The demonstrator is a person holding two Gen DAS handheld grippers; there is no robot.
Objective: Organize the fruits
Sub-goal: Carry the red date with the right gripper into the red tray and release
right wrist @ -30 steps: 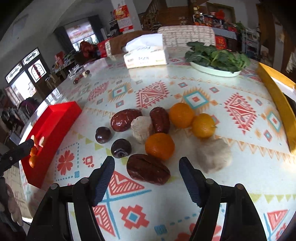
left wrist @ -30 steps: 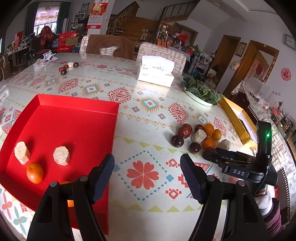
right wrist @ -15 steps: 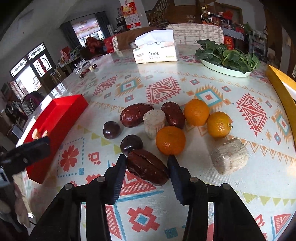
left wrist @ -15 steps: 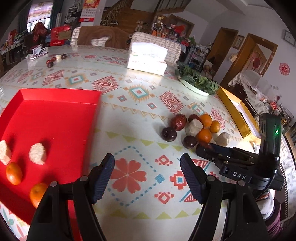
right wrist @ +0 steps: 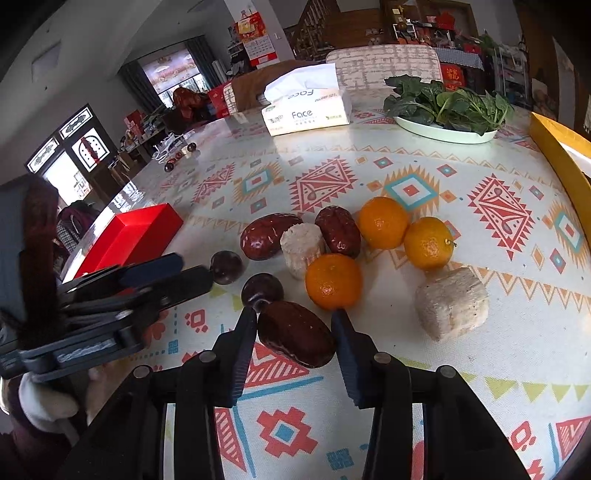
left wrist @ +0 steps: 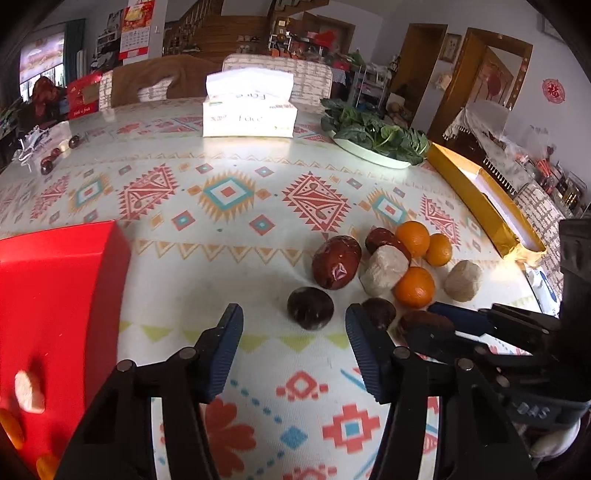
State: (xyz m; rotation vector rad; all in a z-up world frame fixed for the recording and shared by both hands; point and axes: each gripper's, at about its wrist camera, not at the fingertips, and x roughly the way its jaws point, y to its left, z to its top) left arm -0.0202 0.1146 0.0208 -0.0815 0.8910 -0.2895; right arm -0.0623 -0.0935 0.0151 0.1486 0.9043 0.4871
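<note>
Right wrist view: right gripper (right wrist: pixel 293 334) closing around a red date (right wrist: pixel 295 334); left gripper (left wrist: pixel 293 347) spread, closing, empty. Three oranges (right wrist: pixel 333 280), four dates counted.

A large table (left wrist: pixel 229 170) under a cloth of red, teal and orange geometric patterns fills the near room. At its far edge stand 2 chairs: a brown one (left wrist: pixel 155 79) on the left, a white-patterned one (left wrist: pixel 306 79) on the right. Behind them rises a wooden staircase (left wrist: pixel 221 33). A curtained window (left wrist: pixel 37 59) glows far left. Far right, 2 wooden door frames (left wrist: pixel 480 77) break pale walls, and daylight glares off the tabletop.
</note>
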